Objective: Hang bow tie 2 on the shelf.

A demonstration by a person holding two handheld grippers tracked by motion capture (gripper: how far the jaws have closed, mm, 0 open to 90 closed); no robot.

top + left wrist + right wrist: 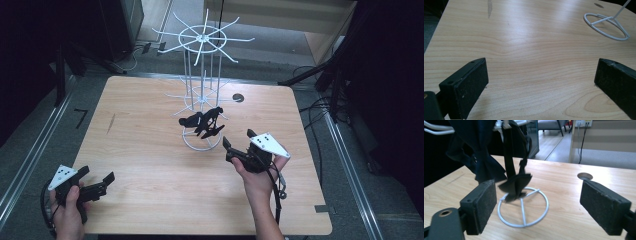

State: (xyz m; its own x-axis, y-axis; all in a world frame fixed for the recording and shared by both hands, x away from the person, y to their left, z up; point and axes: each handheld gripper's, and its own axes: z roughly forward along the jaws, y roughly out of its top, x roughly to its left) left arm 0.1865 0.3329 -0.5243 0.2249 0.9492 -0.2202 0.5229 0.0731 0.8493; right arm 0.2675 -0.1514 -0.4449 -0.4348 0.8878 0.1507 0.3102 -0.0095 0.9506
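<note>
High view. A white wire rack (202,90) stands at upper centre of the frame, on the far half of the table (150,160). Its ring base (201,140) rests flat on the wood, and spoked arms fan out from the pole at two heights. Black straps (202,121) hang from the lower spokes and dangle just above the base; hung this way they swing free of the table.

The right tool (236,138) sits right of centre, just beside the base, with its jaws apart and nothing between them. It points toward the straps, so it was probably the one hanging them or is about to take one. The left tool (96,176) waits at lower left, near the front edge and well apart from the rack, its jaws also apart and empty; held there it leaves the rack free for the other hand.

Right tool view. The straps (515,182) hang at upper left of the frame, blurred, beyond the left jaw; the base (524,207) lies between the jaws, farther off.

Left tool view. Bare table (529,62) lies between the wide jaws; the base (607,26) is at upper right.

Open room: broad clear wood to the left of and in front of the rack. The right edge lies close to the right hand. The upper spokes overhang the far edge.
</note>
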